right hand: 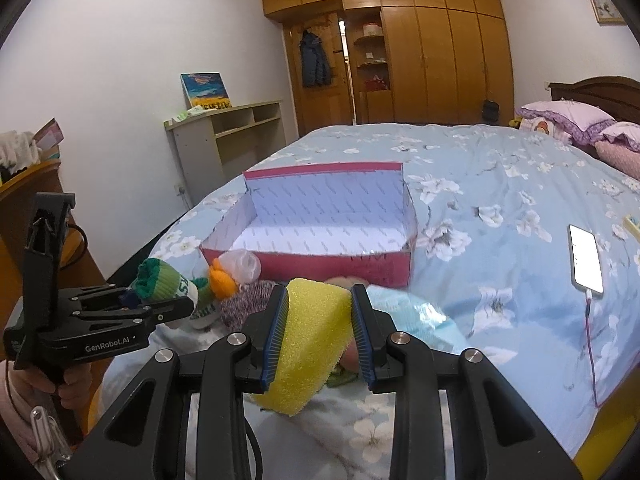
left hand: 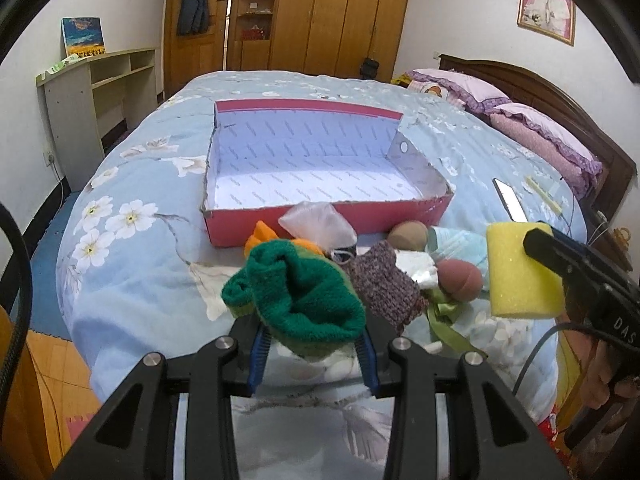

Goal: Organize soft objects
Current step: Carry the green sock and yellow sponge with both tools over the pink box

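The left gripper [left hand: 314, 354] clamped a green knitted sock [left hand: 304, 300] above the bed [left hand: 132, 268], while the right gripper [right hand: 320, 330] squeezed a yellow sponge [right hand: 310, 340]. Both hung over the soft pile by the pink box [left hand: 320, 224], near the bed's near edge.

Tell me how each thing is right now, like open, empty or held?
Pink cardboard box: open, empty, on the bed.
Green knitted sock: held in the left gripper, jaws closed on it.
Yellow foam sponge: clamped in the right gripper.
Smartphone: screen lit, cable plugged in.
Wooden wardrobe: doors shut.
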The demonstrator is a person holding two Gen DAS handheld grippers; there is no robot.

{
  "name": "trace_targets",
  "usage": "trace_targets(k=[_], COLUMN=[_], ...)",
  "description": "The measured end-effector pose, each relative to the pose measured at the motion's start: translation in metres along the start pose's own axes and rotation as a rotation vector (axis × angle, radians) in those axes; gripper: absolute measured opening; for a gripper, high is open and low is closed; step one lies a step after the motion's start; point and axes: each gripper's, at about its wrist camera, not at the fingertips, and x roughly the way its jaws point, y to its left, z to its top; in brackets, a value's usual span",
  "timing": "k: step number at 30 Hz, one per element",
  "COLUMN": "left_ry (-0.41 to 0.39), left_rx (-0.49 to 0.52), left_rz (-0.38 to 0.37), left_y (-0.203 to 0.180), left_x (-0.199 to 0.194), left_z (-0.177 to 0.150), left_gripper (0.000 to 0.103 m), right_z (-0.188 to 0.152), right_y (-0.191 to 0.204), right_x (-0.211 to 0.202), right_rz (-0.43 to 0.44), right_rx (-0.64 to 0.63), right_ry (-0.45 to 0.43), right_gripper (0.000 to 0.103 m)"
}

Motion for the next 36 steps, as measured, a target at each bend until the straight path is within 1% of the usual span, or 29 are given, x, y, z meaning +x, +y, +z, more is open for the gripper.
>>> trace_targets(k=[10,20,26,36], left_ry=[-0.023,-0.062,-0.061,-0.028], left_rx=[0.007,0.036,0.032,0.014], left_rz=[0.001,0.027,0.036,0.05], left_y=[0.0,-0.001,0.002,0.011], left_x=[0.003,0.014,0.033,0.072], left_z=[0.026,0.057,0.074,0.094], left_gripper=[0.039,0.039,0.039,0.039], right_z=[0.022,0.046,0.058,0.074], right_y=[-0.001,-0.011,-0.021,-0.036], right_x=[0.017,0.044,0.065,0.108], right_rz=[-0.005,-0.026,-0.038,-0.048], right_rx=[-0.03,-0.029,-0.016,0.02], right_ry=[-0.013,-0.021,-0.014,0.009], right_gripper=[0.033,0.033,0.033,0.033])
